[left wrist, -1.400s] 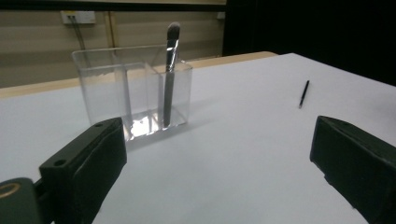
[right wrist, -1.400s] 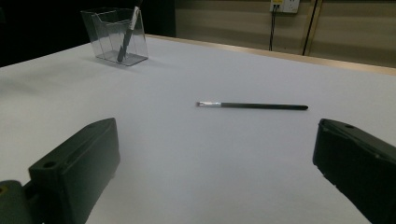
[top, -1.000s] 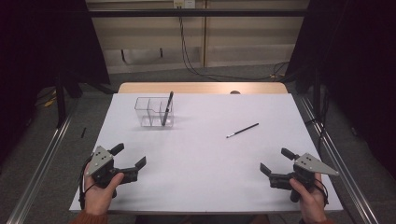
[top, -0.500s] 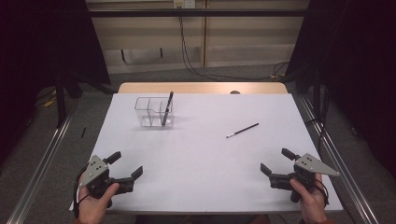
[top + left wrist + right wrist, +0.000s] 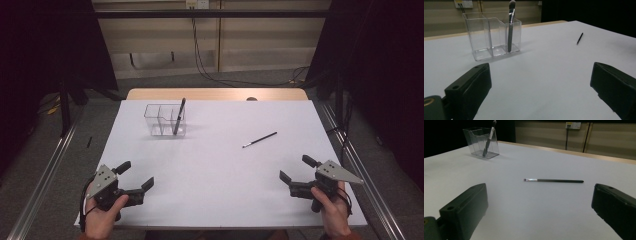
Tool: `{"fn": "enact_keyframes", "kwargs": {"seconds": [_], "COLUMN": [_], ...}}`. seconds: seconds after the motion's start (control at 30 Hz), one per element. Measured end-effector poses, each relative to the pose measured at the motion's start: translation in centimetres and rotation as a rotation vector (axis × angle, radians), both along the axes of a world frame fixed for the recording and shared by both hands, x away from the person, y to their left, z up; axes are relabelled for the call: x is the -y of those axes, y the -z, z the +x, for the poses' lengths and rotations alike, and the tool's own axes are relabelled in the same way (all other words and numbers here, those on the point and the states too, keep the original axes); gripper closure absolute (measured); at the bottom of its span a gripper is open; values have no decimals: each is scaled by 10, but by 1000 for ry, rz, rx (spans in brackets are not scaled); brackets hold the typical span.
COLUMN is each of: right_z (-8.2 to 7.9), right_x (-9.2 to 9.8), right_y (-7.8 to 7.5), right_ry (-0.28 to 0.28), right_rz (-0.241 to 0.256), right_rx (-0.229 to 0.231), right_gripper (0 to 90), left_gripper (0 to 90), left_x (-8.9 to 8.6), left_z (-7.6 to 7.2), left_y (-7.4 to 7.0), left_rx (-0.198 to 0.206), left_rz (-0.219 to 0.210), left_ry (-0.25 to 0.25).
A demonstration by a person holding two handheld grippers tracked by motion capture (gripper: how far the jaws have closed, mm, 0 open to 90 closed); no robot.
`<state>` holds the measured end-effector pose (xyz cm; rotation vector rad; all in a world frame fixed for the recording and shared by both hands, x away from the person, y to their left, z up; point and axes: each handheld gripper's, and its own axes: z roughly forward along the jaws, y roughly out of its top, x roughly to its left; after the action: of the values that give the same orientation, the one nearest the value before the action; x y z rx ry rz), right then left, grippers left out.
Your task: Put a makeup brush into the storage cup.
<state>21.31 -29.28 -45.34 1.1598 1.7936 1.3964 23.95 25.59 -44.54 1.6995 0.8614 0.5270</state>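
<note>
Currently, high view: left tool (image 5: 135,183) & right tool (image 5: 296,182) at near edge of bench (image 5: 220,210), jaws spread, empty; likely staged.
Left gripper view: clear organizer (image 5: 491,35) w/ makeup brush (image 5: 510,27) upright in its right compartment, prob. stowed.
Right gripper view: loose thin brush (image 5: 554,180) flat mid-bench, between spread jaws' sightline, apart from organizer — prob. next pickup.

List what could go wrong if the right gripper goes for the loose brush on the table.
1. The thin brush lies flat on the white table; the right gripper's open fingers may scrape the surface or roll it away.
2. The clear organizer looks light, and a brush leans in it already; a bump while inserting could tip it.
</note>
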Motion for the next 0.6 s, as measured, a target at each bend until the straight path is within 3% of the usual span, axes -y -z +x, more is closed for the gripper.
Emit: {"fn": "enact_keyframes", "kwargs": {"seconds": [0.23, 0.4, 0.6], "right_z": [14, 22, 34], "right_x": [-2, -5, -7], "right_y": [-2, -2, -5], "right_ry": [-10, -28, -31], "right_rz": [-21, -32, -43], "right_rx": [7, 8, 13], "right_gripper": [1, 1, 2], "left_gripper": [35, 35, 35], "left_x": [-1, -1, -3], "left_z": [-2, -8, -7], "left_y": [-2, -8, -6], "left_rx": [9, 36, 22], "left_rz": [0, -11, -9], "left_ry": [-12, -4, -17]}}
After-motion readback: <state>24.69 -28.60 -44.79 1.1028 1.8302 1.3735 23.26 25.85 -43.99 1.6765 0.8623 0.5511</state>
